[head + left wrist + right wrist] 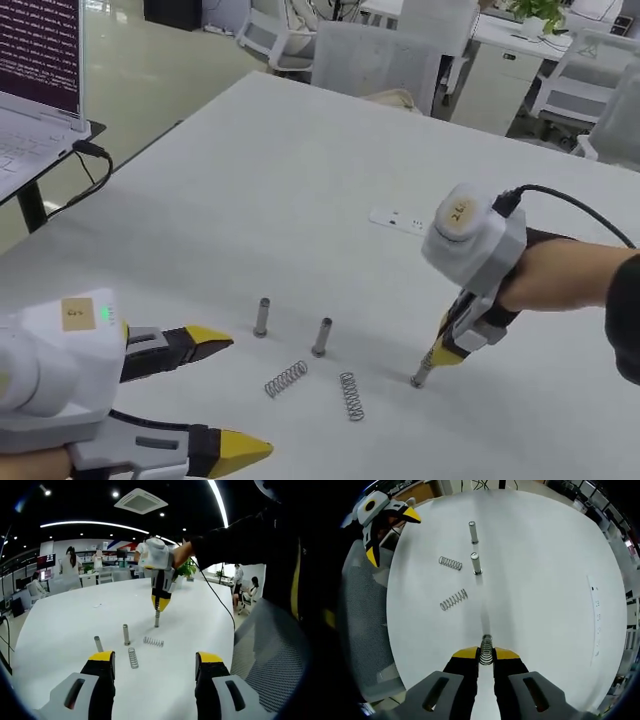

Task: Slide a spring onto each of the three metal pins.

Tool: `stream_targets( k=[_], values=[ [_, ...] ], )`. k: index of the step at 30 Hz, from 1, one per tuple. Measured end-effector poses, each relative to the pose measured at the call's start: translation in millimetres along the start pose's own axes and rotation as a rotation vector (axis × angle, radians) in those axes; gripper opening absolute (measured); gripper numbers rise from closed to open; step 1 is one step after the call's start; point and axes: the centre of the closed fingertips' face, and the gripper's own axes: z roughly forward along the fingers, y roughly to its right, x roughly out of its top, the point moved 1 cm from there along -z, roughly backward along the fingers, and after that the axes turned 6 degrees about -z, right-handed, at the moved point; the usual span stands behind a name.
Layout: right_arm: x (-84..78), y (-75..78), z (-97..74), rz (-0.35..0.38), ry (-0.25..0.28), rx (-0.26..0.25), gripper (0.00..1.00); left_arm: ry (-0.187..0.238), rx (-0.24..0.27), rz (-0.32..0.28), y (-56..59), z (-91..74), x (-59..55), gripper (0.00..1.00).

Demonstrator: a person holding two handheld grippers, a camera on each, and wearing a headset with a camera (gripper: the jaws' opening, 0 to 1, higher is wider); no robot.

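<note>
As the right gripper hangs nose-down over the end pin, its yellow-tipped jaws are pinched on a spring. It's a tight steel coil, lined up with that pin's top. How much of the pin sits inside the coil, I can't tell.

Left gripper is low at the near side, jaws spread wide with nothing between them. Ahead of it two loose coils lie flat, the left spring and the right spring, apart from each other and touching no pin. Just beyond them the left pin and the middle pin stand upright and bare, short grey metal cylinders.

Plenty of room here. The table is white, smooth and matte, open beyond the pins out to a flat white strip. Its left edge runs diagonally past a laptop on a separate stand, and chairs line the far edge.
</note>
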Motion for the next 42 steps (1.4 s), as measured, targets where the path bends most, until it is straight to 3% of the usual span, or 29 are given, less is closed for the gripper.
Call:
stream_targets(
  k=[18, 35, 42],
  values=[
    [-1.0, 6.9, 23.7, 0.021, -0.016, -0.025, 0.08, -0.004, 0.005, -0.005, -2.9, -1.1, -1.4, 0.60],
    [-0.6, 7.2, 25.7, 0.013, -0.014, -0.028, 0.09, -0.005, 0.006, -0.010, -2.5, -1.3, -1.4, 0.60],
    [-0.2, 8.2, 24.9, 0.012, -0.002, -0.035, 0.18, -0.009, 0.003, -0.011, -2.3, -0.4, -2.8, 0.59]
  ],
)
